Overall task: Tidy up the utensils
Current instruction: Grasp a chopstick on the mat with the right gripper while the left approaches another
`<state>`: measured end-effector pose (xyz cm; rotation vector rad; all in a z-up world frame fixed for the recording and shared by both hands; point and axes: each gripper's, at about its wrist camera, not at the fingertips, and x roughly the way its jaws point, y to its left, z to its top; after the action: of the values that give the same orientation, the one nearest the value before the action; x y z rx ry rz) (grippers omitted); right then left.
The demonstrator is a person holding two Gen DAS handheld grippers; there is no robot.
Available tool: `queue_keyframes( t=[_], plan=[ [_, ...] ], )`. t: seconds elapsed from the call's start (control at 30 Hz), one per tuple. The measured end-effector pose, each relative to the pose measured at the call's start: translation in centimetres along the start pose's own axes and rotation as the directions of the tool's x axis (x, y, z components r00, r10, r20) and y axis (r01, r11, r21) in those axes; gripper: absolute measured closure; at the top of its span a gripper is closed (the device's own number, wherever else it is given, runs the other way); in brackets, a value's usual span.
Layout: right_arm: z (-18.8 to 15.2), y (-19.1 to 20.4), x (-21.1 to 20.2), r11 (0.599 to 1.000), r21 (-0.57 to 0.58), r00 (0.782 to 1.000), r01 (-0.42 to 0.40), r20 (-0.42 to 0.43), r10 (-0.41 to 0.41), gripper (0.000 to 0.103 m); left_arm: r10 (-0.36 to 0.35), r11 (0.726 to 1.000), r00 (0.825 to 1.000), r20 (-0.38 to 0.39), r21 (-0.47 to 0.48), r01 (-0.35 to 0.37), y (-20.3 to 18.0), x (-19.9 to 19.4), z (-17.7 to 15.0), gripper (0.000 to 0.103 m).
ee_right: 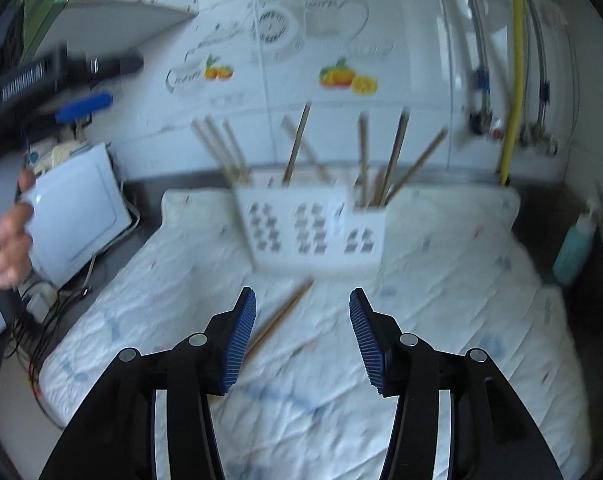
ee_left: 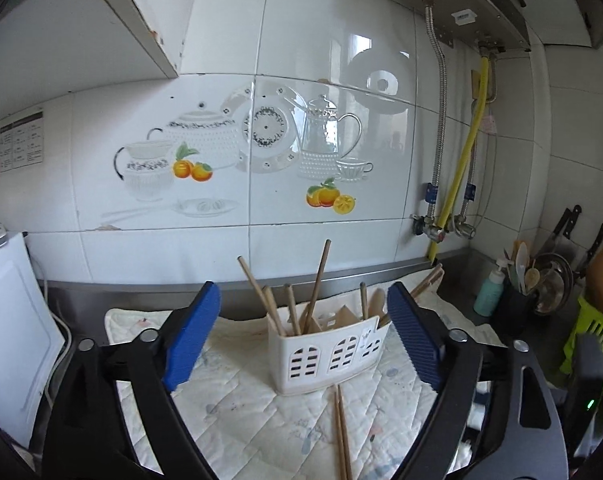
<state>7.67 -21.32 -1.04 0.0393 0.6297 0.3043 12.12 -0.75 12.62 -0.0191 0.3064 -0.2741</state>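
Note:
A white slotted utensil holder [ee_left: 321,360] [ee_right: 313,232] stands on a quilted mat [ee_left: 241,420] [ee_right: 441,320], with several wooden chopsticks [ee_left: 317,280] [ee_right: 297,144] upright in its compartments. A loose pair of chopsticks [ee_left: 341,432] [ee_right: 285,312] lies on the mat in front of it. My left gripper [ee_left: 303,292] is wide open with nothing in it, and the holder sits beyond its blue pads. My right gripper [ee_right: 301,294] is open and empty just above the mat, its left pad [ee_right: 241,336] beside the loose chopsticks. In the blurred right wrist view, a hand [ee_right: 9,240] holds the left gripper at the far left.
A white appliance [ee_left: 13,340] [ee_right: 77,208] with cables stands left of the mat. On the right are a teal soap bottle [ee_left: 489,292] [ee_right: 573,248], a dark crock of utensils [ee_left: 521,304] and a green basket [ee_left: 593,340]. Pipes and valves [ee_left: 441,232] run down the tiled wall.

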Motion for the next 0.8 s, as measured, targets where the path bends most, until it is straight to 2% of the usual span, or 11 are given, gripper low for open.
queue_keyframes(
  t=[0.13, 0.27, 0.37, 0.57, 0.8],
  plan=[
    [-4.1, 2.9, 1.5, 0.999, -0.034, 0.998, 0.016, -0.062, -0.019, 0.055, 0.018, 1.0, 1.0, 0.006, -0.013, -0.018, 1.1, -2.2, -1.5, 0.006],
    [-6.6, 4.7, 3.1, 1.0, 0.012, 0.993, -0.009, -0.114, 0.01, 0.055, 0.043, 0.998, 0.999, -0.003, -0.039, -0.043, 2.5, -3.7, -3.1, 0.005],
    [-7.4, 5.8, 4.0, 1.0, 0.02, 0.992, 0.002, -0.127, 0.001, 0.055, 0.078, 0.996, 0.997, 0.0, -0.049, -0.078, 3.6, -4.6, -4.3, 0.005],
    [-8.4, 7.9, 5.8, 0.998, -0.042, 0.985, 0.051, -0.16, -0.057, 0.055, 0.122, 0.99, 0.992, -0.008, -0.064, -0.123, 6.0, -6.1, -6.4, 0.005],
    [-9.1, 8.1, 6.4, 0.996, -0.015, 0.979, 0.092, -0.18, -0.093, 0.056, 0.127, 0.987, 0.991, -0.033, -0.1, -0.13, 8.4, -6.5, -7.8, 0.005]
  ],
)
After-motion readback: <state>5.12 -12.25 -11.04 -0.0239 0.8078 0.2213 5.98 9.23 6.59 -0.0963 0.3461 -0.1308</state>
